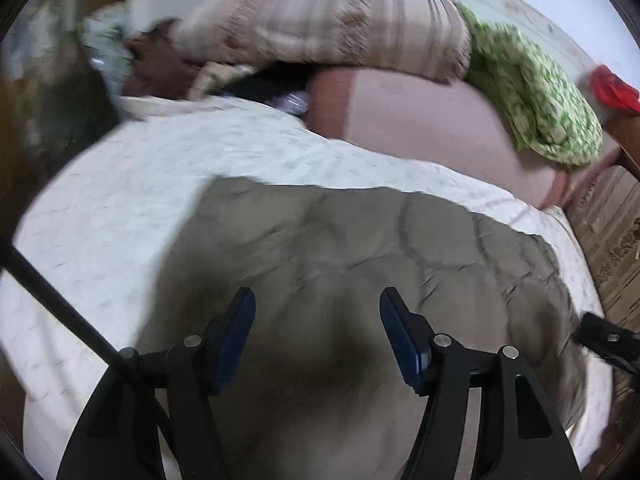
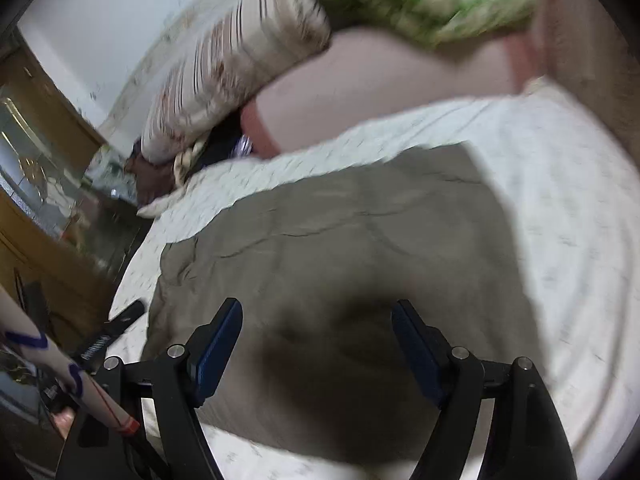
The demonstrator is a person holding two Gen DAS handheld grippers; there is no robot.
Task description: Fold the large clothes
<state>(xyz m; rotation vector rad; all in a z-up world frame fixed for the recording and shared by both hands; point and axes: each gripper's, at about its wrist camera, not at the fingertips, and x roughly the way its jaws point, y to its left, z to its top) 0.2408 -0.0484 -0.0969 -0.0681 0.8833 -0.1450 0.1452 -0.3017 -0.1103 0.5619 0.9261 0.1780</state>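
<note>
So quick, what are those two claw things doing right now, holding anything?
Left gripper: open, holding nothing, above the grey-brown garment.
Right gripper: open, holding nothing, above the same garment.

Matt, creased khaki cloth garment (image 1: 360, 248) on white quilted bedspread (image 1: 120, 208); green-printed fabric (image 1: 532, 92) at two o'clock.

Olive-grey garment (image 1: 360, 248) on a white speckled bedsheet (image 1: 120, 200), beside a green-and-cream patterned cloth (image 1: 532, 92)
</note>
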